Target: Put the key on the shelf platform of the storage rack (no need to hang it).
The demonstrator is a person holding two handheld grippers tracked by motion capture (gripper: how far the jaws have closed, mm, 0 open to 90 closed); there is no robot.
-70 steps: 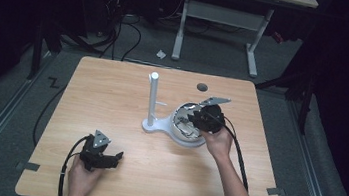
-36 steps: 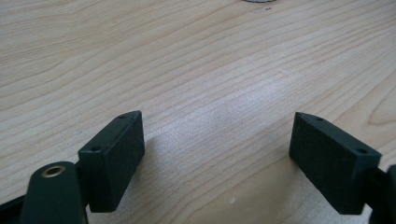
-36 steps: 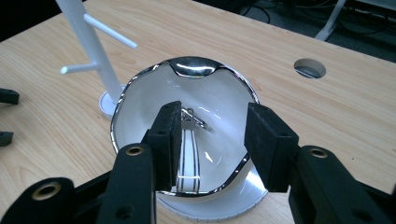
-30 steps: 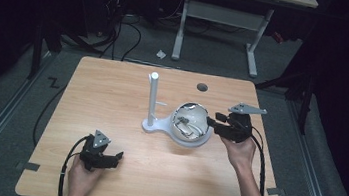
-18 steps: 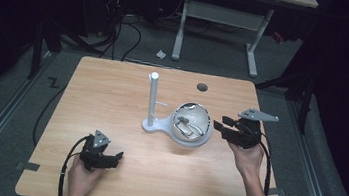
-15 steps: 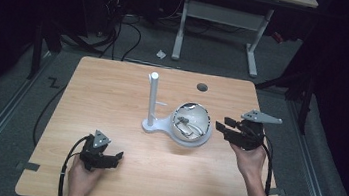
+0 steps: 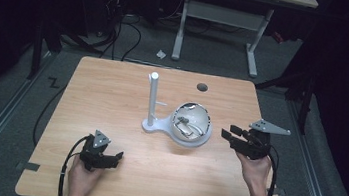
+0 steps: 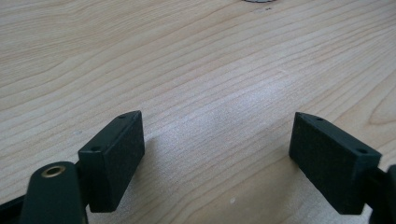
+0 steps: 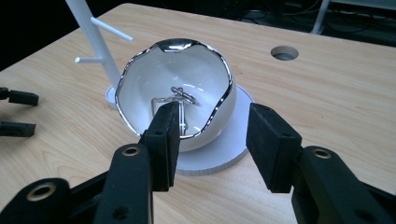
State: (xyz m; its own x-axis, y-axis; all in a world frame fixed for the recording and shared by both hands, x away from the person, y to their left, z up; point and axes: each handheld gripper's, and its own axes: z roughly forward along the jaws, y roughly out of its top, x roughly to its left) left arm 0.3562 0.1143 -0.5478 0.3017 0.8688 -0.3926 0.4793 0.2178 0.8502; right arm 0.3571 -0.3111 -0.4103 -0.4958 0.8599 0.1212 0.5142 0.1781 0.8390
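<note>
Hovering beside the white egg-shaped bowl (image 7: 192, 124) with silver keys (image 9: 180, 98) inside, right gripper (image 7: 228, 136) is held with pads apart, nothing between; left gripper (image 7: 116, 157) is spread on the wooden table (image 7: 113, 90).

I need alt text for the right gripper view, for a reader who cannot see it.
Two open black jaws of the right gripper point at a white bowl with a wavy silver rim, holding small metal pieces. The bowl sits on a white stand on a wooden table.

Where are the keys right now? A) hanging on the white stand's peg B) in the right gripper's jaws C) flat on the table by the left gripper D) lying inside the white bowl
D: the keys lie inside the white bowl, and nothing is between the right gripper's jaws.
</note>
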